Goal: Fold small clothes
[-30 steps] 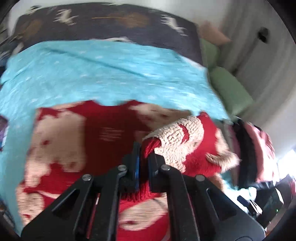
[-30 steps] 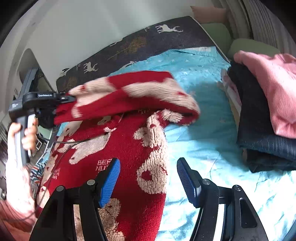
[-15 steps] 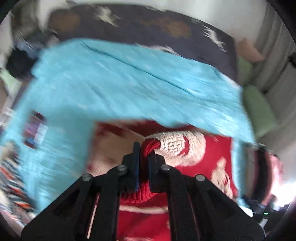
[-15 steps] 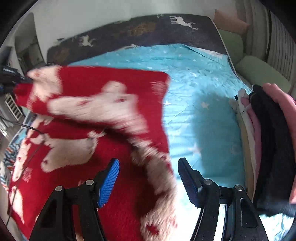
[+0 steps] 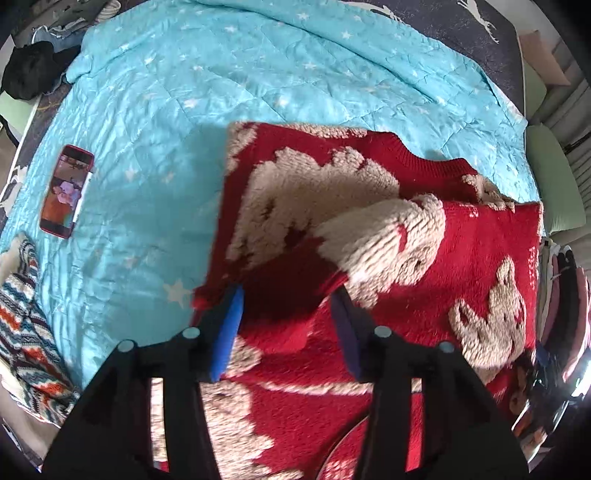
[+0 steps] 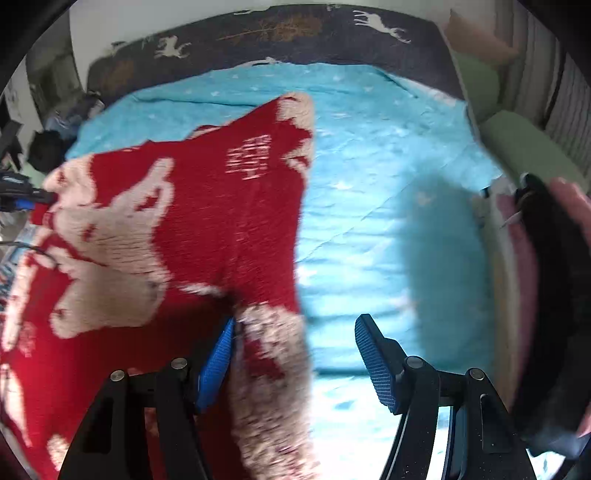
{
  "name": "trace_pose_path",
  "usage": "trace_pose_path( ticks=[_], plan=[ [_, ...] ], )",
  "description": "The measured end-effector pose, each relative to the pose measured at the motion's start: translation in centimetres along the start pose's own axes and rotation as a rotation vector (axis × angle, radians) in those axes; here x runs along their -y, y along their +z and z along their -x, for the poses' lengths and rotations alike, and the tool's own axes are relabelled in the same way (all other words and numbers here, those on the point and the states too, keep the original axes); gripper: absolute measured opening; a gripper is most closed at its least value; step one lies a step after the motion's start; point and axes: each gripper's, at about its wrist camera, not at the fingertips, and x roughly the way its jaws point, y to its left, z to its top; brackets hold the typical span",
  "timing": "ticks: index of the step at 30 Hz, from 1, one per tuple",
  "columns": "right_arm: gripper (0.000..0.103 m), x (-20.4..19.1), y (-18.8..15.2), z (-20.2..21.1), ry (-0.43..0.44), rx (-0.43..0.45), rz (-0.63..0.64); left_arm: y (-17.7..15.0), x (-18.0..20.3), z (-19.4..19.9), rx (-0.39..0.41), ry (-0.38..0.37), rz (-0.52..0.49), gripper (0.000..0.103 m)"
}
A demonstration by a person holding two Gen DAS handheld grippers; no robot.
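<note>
On the turquoise star quilt [image 5: 229,85] my red sweater [image 5: 469,258] with cream bear shapes lay spread toward the bed's right side, one part doubled back over the body. My left gripper [image 5: 286,325] hung low over that doubled part, fingers wide, a fluffy cream bit sitting between them; I couldn't tell if either pad touched it, but nothing was pinched. My right gripper [image 6: 295,354] was wide too; its left pad [image 6: 218,365] sat right against a loose hanging edge of the sweater [image 6: 207,221], no clamp on it. Right view was smeared with blur, so the fabric edges were rough to read there. Near the quilt's left edge a phone [image 5: 66,195] in a red case lay face up, and a striped knit [image 5: 26,332] sat at the near left corner. By the right edge stood a stack of folded clothes [image 6: 546,288], dark and pink. Dark reindeer blanket [image 6: 295,33] ran along the far edge.
</note>
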Motion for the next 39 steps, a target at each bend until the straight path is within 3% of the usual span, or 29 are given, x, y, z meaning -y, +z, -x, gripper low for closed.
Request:
trace_pose_path(
  ticks=[2,4,7,10,13,15,19,21,22,25,27,29,31,34,39],
  plan=[
    [0.066,1.7,0.1,-0.1,0.018,0.004,-0.084,-0.4,-1.1,2.4,0.038,0.068,-0.029,0.052],
    [0.066,3.9,-0.1,-0.4,0.102,-0.013,-0.196,-0.5,-2.6,5.5,0.105,0.164,-0.047,0.055],
    [0.067,5.7,-0.7,-0.9,0.166,-0.046,-0.273,-1.3,-5.6,11.8,0.259,0.337,-0.021,0.081],
    [0.068,7.2,-1.0,-1.2,0.242,-0.075,-0.376,-3.3,-7.1,15.1,0.294,0.387,-0.042,0.084],
    [0.068,9.1,-1.5,-1.9,0.336,-0.109,-0.516,-6.8,-6.8,17.0,0.298,0.358,-0.1,0.084],
    [0.068,9.7,-1.7,-1.6,0.308,-0.106,-0.527,-8.9,-6.2,18.2,0.321,0.364,-0.115,0.084],
    [0.068,9.5,-1.7,0.2,0.09,-0.083,-0.461,-12.9,-5.3,22.8,0.433,0.394,-0.131,0.084],
    [0.068,9.5,-1.7,1.4,0.095,-0.039,-0.445,-14.0,-4.1,23.5,0.487,0.404,-0.172,0.092],
    [0.068,9.3,-1.6,2.0,0.11,-0.021,-0.441,-14.6,-3.2,23.0,0.497,0.39,-0.217,0.098],
    [0.068,7.2,-0.4,4.1,0.134,0.06,-0.36,-14.8,0.1,18.5,0.455,0.324,-0.353,0.098],
    [0.068,4.7,0.7,5.0,0.158,0.068,-0.268,-14.4,2.1,14.4,0.425,0.288,-0.418,0.092],
    [0.068,2.2,2.0,5.3,0.182,0.052,-0.187,-13.0,3.8,10.0,0.362,0.225,-0.473,0.072],
    [0.068,-0.2,3.2,5.3,0.208,0.04,-0.118,-10.2,4.6,5.7,0.302,0.197,-0.456,0.062],
    [0.068,-2.5,4.1,5.4,0.219,0.034,-0.07,-6.0,3.9,1.9,0.241,0.178,-0.385,0.062],
    [0.068,-4.6,5.9,4.0,0.195,0.026,0.003,-1.1,2.9,-3.0,0.168,0.26,-0.386,0.062]
  ],
)
